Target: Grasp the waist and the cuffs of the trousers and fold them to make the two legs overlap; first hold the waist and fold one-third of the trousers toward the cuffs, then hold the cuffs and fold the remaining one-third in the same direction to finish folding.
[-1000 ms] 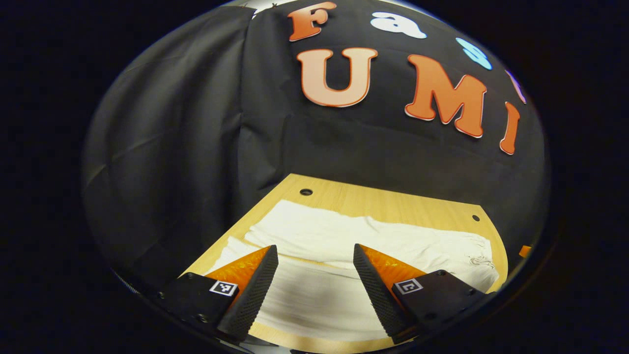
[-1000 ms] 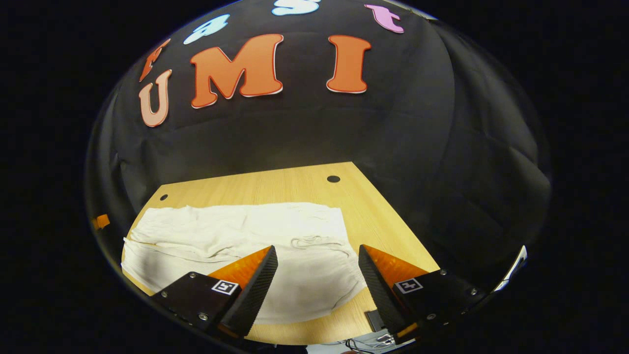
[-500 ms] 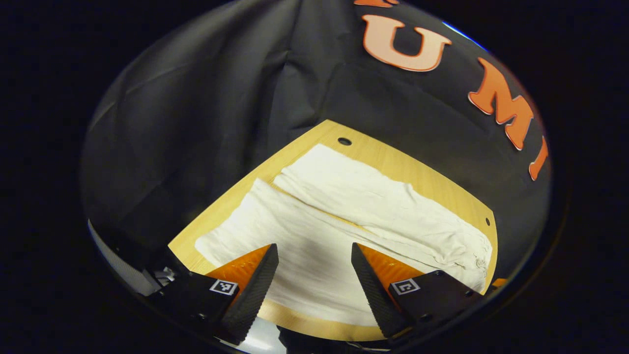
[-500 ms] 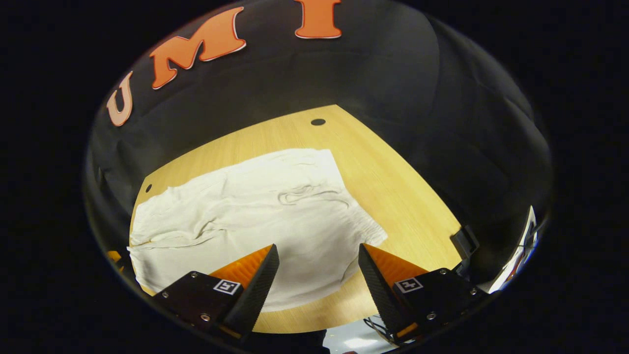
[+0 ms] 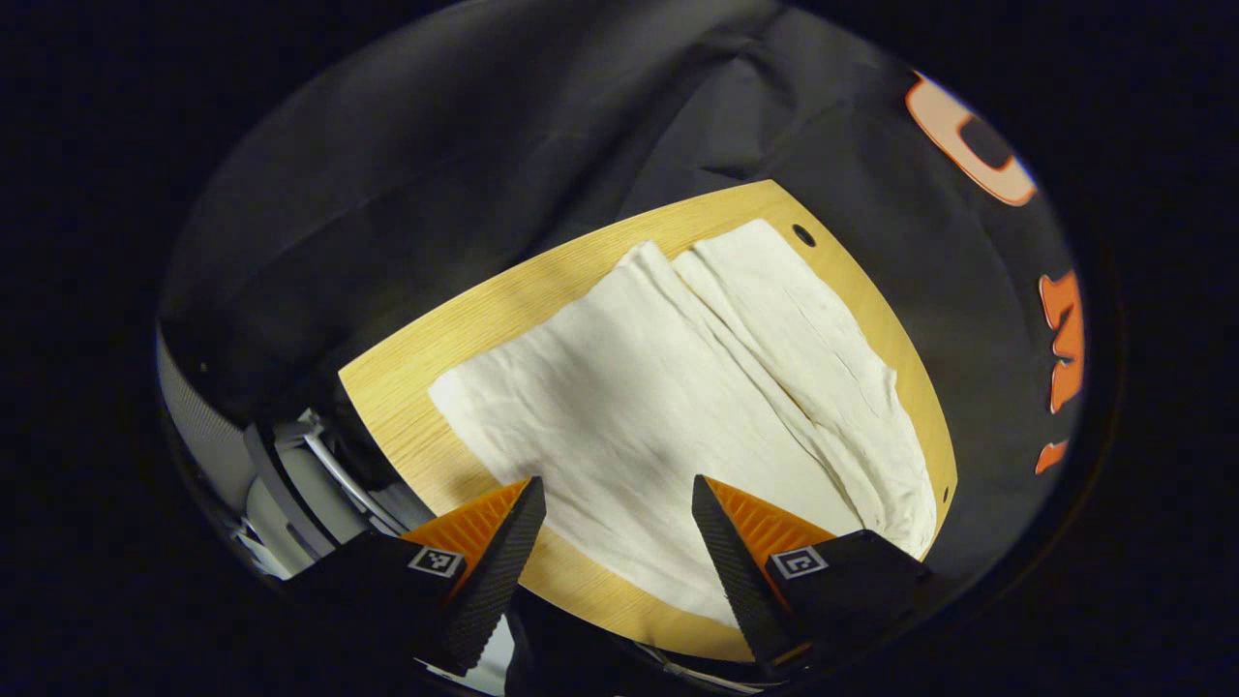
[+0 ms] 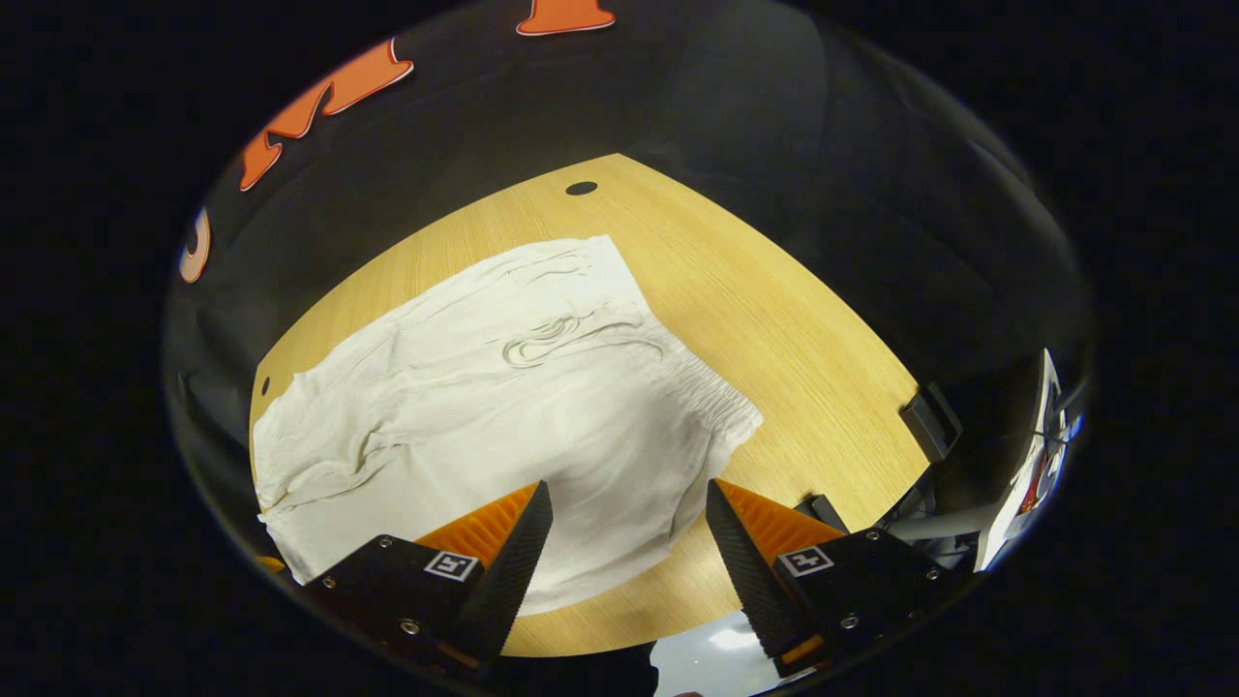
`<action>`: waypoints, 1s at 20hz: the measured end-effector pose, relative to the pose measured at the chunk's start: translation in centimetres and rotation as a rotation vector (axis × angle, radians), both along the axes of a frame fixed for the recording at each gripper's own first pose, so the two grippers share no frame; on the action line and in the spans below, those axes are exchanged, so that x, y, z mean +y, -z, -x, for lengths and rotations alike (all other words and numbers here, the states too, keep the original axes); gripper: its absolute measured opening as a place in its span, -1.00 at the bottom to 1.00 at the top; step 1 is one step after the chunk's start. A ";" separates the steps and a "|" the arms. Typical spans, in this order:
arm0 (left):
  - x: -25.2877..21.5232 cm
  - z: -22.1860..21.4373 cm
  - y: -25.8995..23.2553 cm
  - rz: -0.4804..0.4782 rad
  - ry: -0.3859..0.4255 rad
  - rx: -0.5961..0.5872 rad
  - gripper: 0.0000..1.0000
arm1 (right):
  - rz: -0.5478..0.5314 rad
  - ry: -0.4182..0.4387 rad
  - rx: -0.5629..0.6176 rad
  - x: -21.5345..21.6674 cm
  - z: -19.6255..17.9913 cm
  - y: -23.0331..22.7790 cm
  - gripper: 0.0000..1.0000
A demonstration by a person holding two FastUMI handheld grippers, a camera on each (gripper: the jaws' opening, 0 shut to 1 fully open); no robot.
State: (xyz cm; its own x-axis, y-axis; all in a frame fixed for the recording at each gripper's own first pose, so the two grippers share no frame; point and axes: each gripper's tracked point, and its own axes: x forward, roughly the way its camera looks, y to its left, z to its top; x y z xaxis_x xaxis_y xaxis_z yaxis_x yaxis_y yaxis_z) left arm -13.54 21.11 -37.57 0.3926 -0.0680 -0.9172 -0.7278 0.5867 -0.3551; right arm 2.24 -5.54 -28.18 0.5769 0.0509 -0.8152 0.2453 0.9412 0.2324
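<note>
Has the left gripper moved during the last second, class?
Yes. The left gripper has tilted down: the table and trousers now sit higher in its view.

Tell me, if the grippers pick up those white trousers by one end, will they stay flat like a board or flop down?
Probably flop. The trousers lie wrinkled and creased on the wooden table, so the cloth looks thin and soft. The gathered waistband and loose drawstring would likely bunch and dangle. They seem light, so a push may just crumple them rather than slide them whole.

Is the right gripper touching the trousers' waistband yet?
Cannot tell for certain. In the right gripper view the right gripper is open, its fingers wide above the white trousers, nothing pinched; the waistband lies beyond.
</note>
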 end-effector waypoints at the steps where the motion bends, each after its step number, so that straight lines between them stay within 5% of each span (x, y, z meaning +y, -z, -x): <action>1: 0.7 0.5 0.6 0.016 -0.029 0.008 1.00 | -0.013 0.004 0.008 0.1 0.0 0.1 0.93; 6: 2.7 1.9 3.1 0.093 -0.137 0.038 1.00 | -0.043 0.029 0.049 0.5 0.0 1.4 0.93; 14: 4.2 0.3 3.9 0.118 -0.150 0.000 0.93 | -0.076 0.063 0.056 0.2 -0.2 2.0 0.90; 20: 4.4 -3.4 4.5 0.156 -0.203 -0.119 0.38 | -0.120 0.120 0.056 -1.0 -0.4 2.8 0.90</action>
